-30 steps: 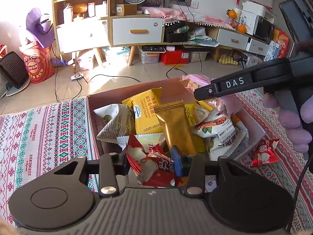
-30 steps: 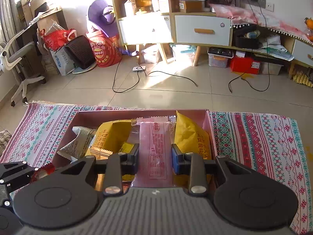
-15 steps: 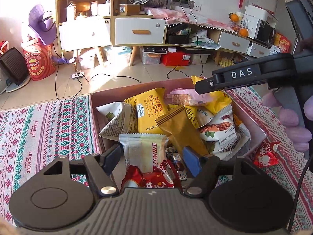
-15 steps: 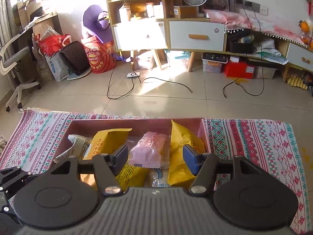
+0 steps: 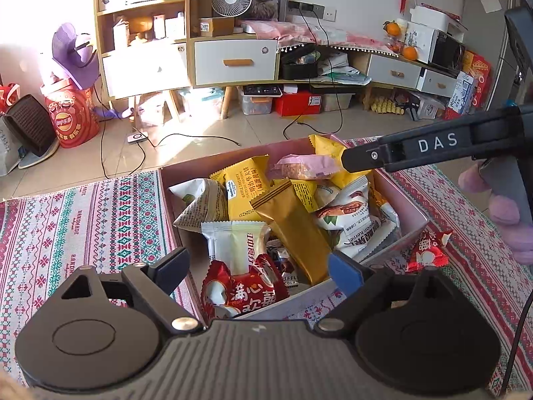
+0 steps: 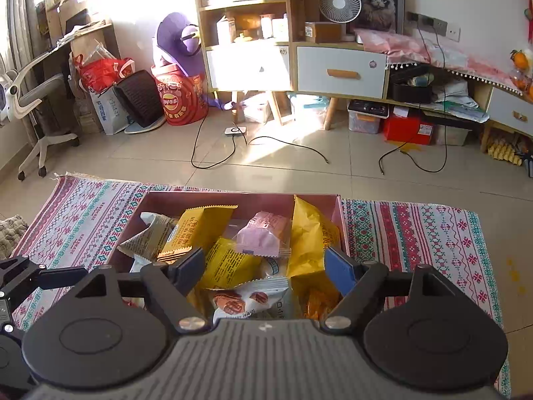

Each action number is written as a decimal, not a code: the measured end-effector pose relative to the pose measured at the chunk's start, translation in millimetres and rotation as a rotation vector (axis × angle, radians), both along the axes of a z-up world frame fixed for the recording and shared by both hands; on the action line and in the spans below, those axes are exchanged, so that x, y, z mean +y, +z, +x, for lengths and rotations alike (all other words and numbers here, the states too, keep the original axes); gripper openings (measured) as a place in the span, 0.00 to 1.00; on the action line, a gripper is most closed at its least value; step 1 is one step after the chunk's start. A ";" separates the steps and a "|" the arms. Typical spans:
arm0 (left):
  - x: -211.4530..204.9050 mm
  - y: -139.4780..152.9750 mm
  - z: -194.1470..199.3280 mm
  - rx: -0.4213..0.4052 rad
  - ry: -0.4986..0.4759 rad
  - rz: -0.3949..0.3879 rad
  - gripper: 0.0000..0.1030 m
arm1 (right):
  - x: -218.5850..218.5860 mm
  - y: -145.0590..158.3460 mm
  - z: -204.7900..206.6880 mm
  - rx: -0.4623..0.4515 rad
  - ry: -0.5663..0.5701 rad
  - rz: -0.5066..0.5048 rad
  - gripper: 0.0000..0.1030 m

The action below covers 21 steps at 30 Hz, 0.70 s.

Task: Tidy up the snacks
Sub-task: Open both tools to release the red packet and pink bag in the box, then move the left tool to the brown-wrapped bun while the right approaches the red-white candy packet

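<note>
We see one pink box (image 5: 398,196) sitting on a patterned cloth (image 5: 100,220) on the floor. The box is full of snack packs. In the left view we count two yellow packs, one gold pack (image 5: 293,230), one pink pack (image 5: 304,166), two red packs, and some white ones that overlap too much to count.

One red pack (image 5: 243,291) lies at the near edge of the box, partly over a cream pack (image 5: 238,243). The other red pack (image 5: 428,250) lies outside the box on the cloth, just beside its right wall.

Our left gripper (image 5: 258,270) hangs above the near end of the box. Its jaws are opening wide and pinch nothing; the red pack lies loose below them.

Our right gripper (image 6: 263,268) hangs above the far end of the box. Its jaws are opening too, and they hold nothing. The pink pack (image 6: 265,236) rests on the pile under them, between a flat yellow pack (image 6: 200,226) and a tall yellow pack (image 6: 308,233). A gloved hand (image 5: 503,206) holds the right gripper's handle.
</note>
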<state>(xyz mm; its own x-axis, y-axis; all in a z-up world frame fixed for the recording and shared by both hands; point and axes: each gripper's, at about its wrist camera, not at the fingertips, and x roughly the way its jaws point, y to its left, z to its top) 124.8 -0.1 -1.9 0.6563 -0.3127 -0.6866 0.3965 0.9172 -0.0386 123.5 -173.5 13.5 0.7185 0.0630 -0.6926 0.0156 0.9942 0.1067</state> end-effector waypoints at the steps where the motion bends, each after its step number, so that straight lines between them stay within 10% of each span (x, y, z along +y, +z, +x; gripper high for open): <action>1: 0.2 1.1 -2.2 0.000 -0.002 0.001 0.93 | 0.3 0.9 -2.6 0.000 0.003 -0.002 0.78; 21: 0.1 1.9 -55.6 0.030 0.012 0.037 1.00 | 8.2 0.9 -69.9 0.028 0.056 -0.043 0.95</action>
<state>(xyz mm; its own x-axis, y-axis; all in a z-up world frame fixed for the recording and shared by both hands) 69.2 -0.1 0.0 0.6390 -0.2788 -0.7169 0.3849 0.9228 -0.0159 53.5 -165.4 14.4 0.6950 0.0723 -0.7154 -0.0380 0.9972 0.0639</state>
